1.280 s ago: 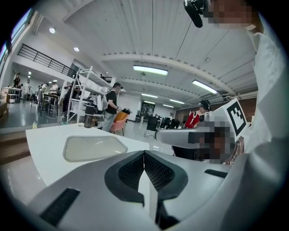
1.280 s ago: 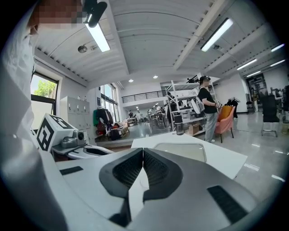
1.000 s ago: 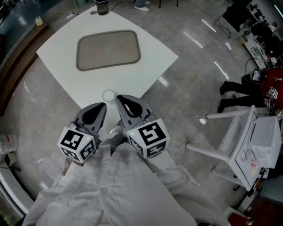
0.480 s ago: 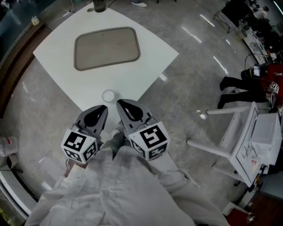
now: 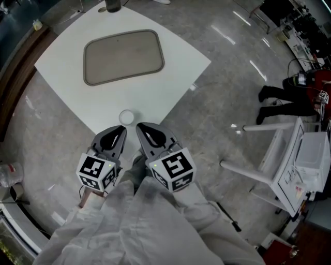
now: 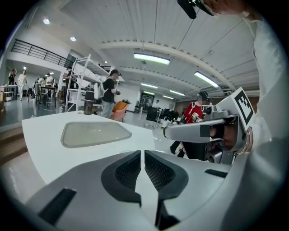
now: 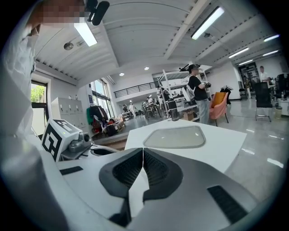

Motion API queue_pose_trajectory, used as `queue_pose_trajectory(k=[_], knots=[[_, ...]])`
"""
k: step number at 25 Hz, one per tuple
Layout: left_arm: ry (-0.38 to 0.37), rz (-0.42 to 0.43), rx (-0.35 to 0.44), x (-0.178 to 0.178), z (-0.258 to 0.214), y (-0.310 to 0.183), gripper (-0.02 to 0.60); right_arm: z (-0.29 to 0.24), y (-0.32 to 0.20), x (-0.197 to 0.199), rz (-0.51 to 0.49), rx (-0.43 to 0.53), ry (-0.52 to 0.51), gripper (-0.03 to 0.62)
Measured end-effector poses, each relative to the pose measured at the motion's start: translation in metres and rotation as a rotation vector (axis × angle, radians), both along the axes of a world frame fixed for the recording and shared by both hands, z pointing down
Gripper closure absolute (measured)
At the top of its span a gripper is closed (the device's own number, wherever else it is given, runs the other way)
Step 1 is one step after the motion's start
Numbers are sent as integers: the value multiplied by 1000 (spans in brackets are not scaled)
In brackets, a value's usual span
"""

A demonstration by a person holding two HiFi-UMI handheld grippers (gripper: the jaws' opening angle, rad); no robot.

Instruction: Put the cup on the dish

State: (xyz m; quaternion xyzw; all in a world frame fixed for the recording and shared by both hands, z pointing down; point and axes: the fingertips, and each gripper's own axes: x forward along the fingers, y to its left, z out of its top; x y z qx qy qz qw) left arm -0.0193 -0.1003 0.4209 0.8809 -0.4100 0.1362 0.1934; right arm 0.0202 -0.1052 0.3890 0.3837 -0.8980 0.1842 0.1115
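White square tabletop (image 5: 170,83) sits corner-on to you. The grey-beige rounded-rectangular dish (image 5: 124,56) lies flat about mid-top, nothing in it.

Left gripper (image 6: 142,155) & right gripper (image 7: 143,155) hang side by side at the near corner. Both sets of jaws are pressed together w/ nothing between the pads.

Dark cylindrical cup (image 5: 113,5) stands upright at the far corner, well apart from the dish & from both tools. Small white round thing (image 5: 126,117) sits on the top right by the near corner, just ahead of the tips. Can't tell if it's a 2nd cup seen from above or a lid.

Step in hand, as I read it: approach only. No grasp begun, cup not yet on the dish.

Next move prob. calls for you to:
- pick one tool & spread its jaws before reaching;
- go past the dish to the far corner for the dark cylindrical cup, or make a short reach if the white thing is the cup;
- close on its wall & keep it upright.
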Motion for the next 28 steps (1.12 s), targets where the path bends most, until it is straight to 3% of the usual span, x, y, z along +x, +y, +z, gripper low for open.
queue_pose_trajectory(k=[9, 21, 28], knots=[[-11, -16, -23, -9, 17, -12, 563, 26, -3, -8, 0, -57, -3, 580], [-39, -54, -44, -16, 41, -25, 362, 39, -25, -6, 27, -110, -55, 581], [-32, -53, -38, -9, 50, -34, 310, 51, -33, 2, 43, -138, -43, 581]])
